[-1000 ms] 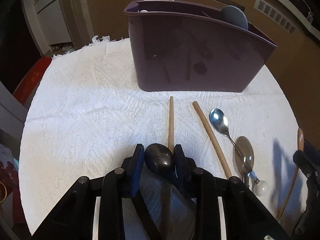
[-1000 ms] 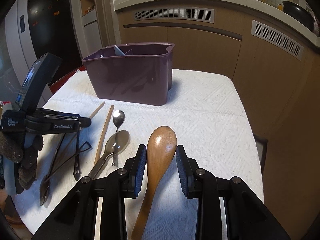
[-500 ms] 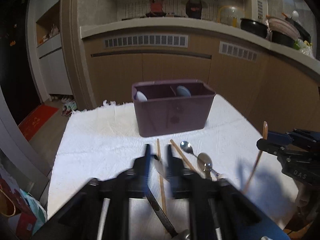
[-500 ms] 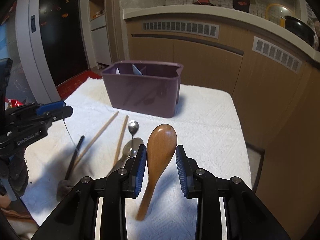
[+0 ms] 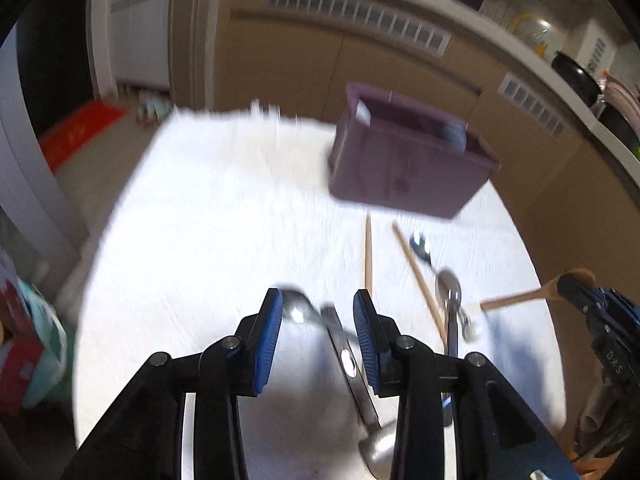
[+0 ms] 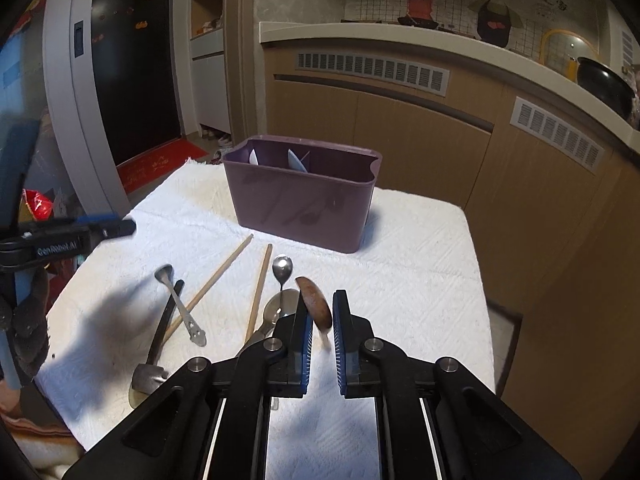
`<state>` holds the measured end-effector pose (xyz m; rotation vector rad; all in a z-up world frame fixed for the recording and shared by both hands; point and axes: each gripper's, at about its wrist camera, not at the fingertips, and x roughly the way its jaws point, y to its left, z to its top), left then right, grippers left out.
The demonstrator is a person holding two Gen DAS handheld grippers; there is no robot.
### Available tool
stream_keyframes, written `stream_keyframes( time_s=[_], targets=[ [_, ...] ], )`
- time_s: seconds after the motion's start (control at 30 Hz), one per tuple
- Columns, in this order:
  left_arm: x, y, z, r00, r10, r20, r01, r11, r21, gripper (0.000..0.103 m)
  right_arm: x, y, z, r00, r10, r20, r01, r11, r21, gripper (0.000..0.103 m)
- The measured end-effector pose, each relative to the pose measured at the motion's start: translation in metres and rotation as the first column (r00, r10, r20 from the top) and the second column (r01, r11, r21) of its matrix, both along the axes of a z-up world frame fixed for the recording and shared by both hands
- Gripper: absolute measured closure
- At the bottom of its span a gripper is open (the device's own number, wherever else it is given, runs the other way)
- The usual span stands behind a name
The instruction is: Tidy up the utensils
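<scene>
1. Left wrist view: the left gripper [image 5: 316, 322], jaws wide apart, holds nothing; a steel spoon [image 5: 298, 312] lies on the towel between them, lower centre. Picking it up looks like the step in hand.
2. Right wrist view: the right gripper [image 6: 322, 324] is clamped on a wooden spoon [image 6: 315, 305], lower centre. The next move should carry it to the purple caddy [image 6: 304, 202], centre frame.

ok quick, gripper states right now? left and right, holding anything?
Left gripper: open, holding nothing; the metal spoon lies loose on the white towel between its fingers.
Right gripper: shut on the wooden spoon, lifted.
</scene>
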<state>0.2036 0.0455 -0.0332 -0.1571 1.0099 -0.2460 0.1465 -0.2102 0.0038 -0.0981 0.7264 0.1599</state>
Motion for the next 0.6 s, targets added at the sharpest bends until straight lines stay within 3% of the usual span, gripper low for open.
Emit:
stream_keyframes(
  time_s=[0.1,0.3,0.4,0.47,0.6],
  targets=[
    [0.01,-0.005,-0.025,0.994,0.012,-0.104,-0.012,1.0,0.002,0.069,0.007,-0.003,-0.01,1.0,-0.009,-0.029,0.009,1.0,0.003,0.093],
    [0.029,-0.012,-0.047,0.984,0.077,-0.159,-0.07,0.996,0.048,0.066,0.013,-0.012,-0.021,0.999,-0.02,-0.04,0.021,1.0,0.012,0.093],
    [0.034,-0.012,-0.047,0.987,0.093,-0.134,-0.085,0.994,0.064,0.066,0.017,-0.021,-0.025,0.999,-0.029,-0.046,0.031,0.998,0.048,0.093],
    [0.037,-0.015,-0.046,0.989,0.09,-0.121,-0.081,0.994,0.076,0.066,0.018,-0.027,-0.026,0.999,-0.024,-0.048,0.028,0.996,0.081,0.098],
    [0.038,-0.026,-0.048,0.995,0.07,-0.069,-0.061,0.99,0.127,0.066,0.016,-0.034,-0.024,0.999,-0.026,-0.047,0.03,0.996,0.083,0.098]
  ],
)
